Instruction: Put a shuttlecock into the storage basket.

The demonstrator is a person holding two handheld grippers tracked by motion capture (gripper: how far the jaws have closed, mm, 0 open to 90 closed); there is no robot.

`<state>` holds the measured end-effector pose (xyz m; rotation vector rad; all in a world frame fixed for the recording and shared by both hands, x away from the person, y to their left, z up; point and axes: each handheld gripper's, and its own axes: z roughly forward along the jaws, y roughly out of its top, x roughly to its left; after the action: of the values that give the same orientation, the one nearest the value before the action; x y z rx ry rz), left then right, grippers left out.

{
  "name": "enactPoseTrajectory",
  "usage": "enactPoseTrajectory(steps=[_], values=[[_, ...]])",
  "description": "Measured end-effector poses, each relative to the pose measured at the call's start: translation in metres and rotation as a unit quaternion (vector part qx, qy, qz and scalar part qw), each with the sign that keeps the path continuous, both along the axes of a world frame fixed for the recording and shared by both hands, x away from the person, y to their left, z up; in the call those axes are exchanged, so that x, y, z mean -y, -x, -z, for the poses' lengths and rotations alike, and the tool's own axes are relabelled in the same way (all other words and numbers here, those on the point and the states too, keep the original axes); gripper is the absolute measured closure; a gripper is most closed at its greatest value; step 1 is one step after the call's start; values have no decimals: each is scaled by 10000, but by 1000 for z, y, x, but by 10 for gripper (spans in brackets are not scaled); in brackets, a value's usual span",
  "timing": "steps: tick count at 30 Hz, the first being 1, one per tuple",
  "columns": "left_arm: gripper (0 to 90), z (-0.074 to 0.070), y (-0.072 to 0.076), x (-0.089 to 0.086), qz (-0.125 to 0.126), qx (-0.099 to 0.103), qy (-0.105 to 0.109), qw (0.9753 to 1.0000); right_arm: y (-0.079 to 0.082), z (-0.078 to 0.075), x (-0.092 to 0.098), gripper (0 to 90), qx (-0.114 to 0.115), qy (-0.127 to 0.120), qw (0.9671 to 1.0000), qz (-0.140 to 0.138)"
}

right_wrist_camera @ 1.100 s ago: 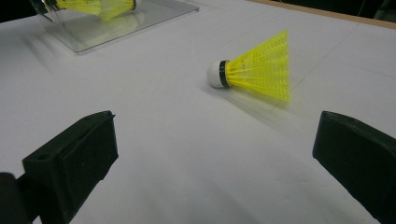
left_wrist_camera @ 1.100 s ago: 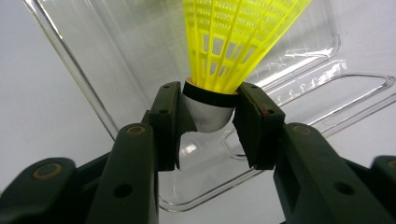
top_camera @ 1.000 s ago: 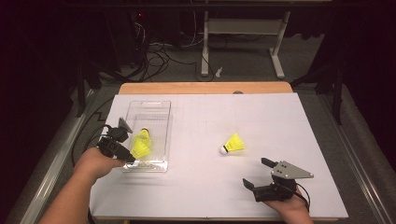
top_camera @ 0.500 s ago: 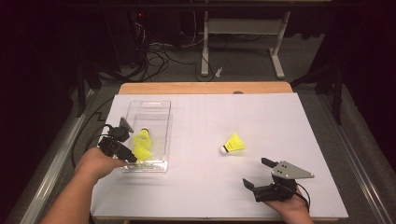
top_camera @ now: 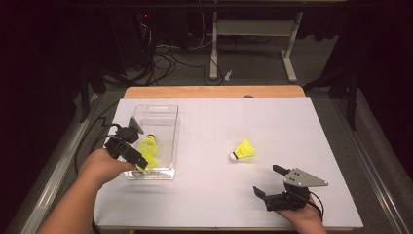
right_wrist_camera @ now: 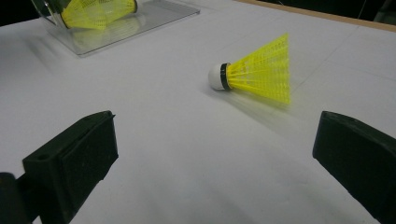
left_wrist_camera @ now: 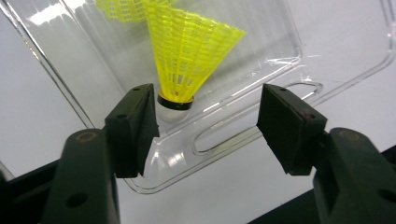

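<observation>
**Clerk:** At left of the high frame, what's the count?

**Operator:** Item one: clear plastic tray (top_camera: 163, 114), lying on the white table sheet (top_camera: 292, 122). It holds two yellow shuttlecocks, as far as I can tell. One I mark as the boxed shuttlecock (left_wrist_camera: 187, 51), cork end down near the tray's near wall; a second yellow skirt shows behind it at the upper edge of the left gripper view.

**Clerk:** And my left gripper?

**Operator:** The left gripper (left_wrist_camera: 205, 126) sits at the tray's near rim, jaws spread wide with nothing between the pads. The cork lies just beside the left-hand pad; I can't tell whether it touches. I judge that piece delivered and let go.

**Clerk:** Outstanding?

**Operator:** Item two: loose shuttlecock (top_camera: 243, 150), centre of the high frame, on its side on the sheet, well apart from the tray. White cork, dark band, yellow mesh skirt flaring to upper right in the right gripper view. It looks light, and likely to roll.

**Clerk:** Right side?

**Operator:** The right gripper (right_wrist_camera: 210, 163), lower right of the high frame, is fully open and empty, pointed at that piece but short of it. I judge one pick and drop remains.
</observation>
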<state>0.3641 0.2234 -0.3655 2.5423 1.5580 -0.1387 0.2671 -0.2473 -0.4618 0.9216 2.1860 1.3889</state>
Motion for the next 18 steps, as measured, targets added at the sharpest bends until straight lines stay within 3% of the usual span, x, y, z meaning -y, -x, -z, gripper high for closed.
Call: enactPoseTrajectory(steps=[8,11,12,13,18], values=[[342,-7,2,5,96,-70,150,9998,0,0,0,5,-4,-21,10000,8],[310,-7,1,7,369,50,221,9991,0,0,0,5,-1,-10,10000,7],[298,-8,2,9,344,48,207,9992,0,0,0,5,2,-15,10000,6],[282,-9,5,11,211,-76,213,9995,0,0,0,6,2,-14,10000,7],[232,-12,6,15,254,-109,335,9991,0,0,1,5,11,-21,10000,15]])
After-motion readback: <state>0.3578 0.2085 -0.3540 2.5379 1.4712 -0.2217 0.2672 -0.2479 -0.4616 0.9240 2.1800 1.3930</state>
